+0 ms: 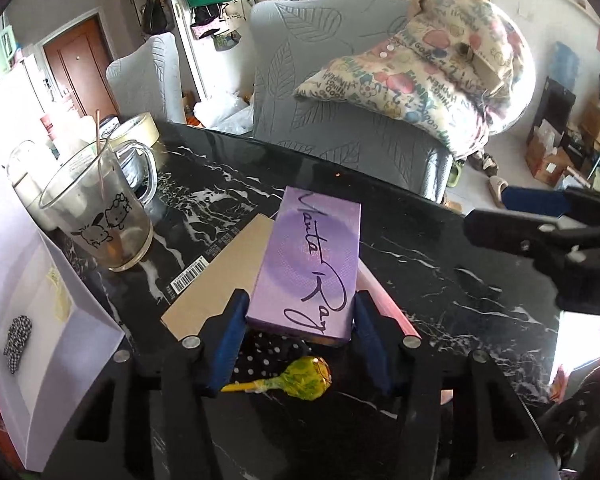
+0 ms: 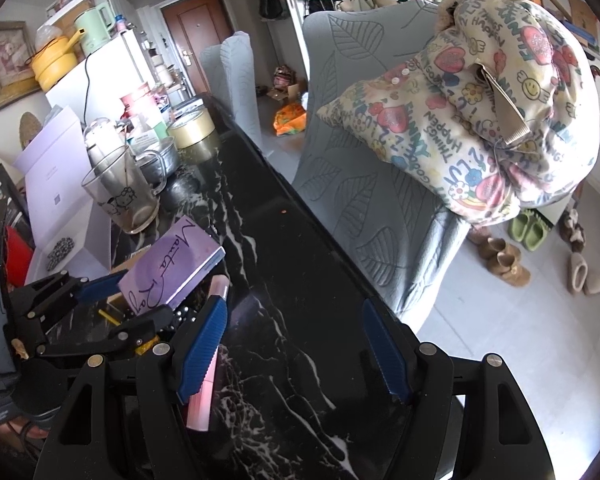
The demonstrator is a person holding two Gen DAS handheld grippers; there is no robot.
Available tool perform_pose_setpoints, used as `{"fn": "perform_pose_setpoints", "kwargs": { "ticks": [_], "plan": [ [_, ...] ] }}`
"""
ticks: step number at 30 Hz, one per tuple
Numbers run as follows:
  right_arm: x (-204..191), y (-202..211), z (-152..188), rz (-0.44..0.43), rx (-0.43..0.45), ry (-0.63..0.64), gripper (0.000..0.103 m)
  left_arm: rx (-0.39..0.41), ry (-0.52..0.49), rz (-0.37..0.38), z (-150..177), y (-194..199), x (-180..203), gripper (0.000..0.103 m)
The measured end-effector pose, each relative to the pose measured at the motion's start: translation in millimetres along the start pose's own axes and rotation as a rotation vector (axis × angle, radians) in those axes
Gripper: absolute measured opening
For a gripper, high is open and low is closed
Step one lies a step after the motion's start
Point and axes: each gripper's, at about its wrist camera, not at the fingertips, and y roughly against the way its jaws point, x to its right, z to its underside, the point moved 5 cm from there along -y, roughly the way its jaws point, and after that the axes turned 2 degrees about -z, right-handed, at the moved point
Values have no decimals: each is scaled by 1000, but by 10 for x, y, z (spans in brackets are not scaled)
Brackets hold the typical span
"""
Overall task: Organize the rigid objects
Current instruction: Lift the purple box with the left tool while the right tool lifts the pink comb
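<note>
Between the left claw (image 1: 300, 312) pads: purple box (image 1: 309, 264), gripped, tilted above the black surface (image 1: 439, 264) | right claw (image 2: 296, 344) wide open, empty, pink tube (image 2: 208, 376) beside | risk: shallow end grip, box could pivot onto the lollipop (image 1: 300, 376), honestly

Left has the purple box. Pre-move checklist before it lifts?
1. Left gripper jaws on both sides of the purple box: ok.
2. Box level: not ok, far end tilted up over the cardboard sheet.
3. Lollipop clear of the box: ok, lies below it.
4. Glass mug clear of the path: ok, off to the side.
5. Right gripper empty, jaws open: ok.
6. Pink tube touching the right jaw: cannot tell.
</note>
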Motion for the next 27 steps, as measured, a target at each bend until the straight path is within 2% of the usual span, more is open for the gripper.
{"fn": "perform_pose_setpoints", "kwargs": {
  "ticks": [7, 18, 27],
  "plan": [
    [-101, -10, 81, -30, -18, 28, 71, 44, 46, -7, 89, 322, -122, 53],
    [-418, -145, 296, -89, -77, 82, 71, 1, 132, -7, 596, 646, -365, 53],
    [-626, -289, 441, -107, -127, 128, 71, -78, 173, 75, 846, 480, -391, 53]
  ]
}}
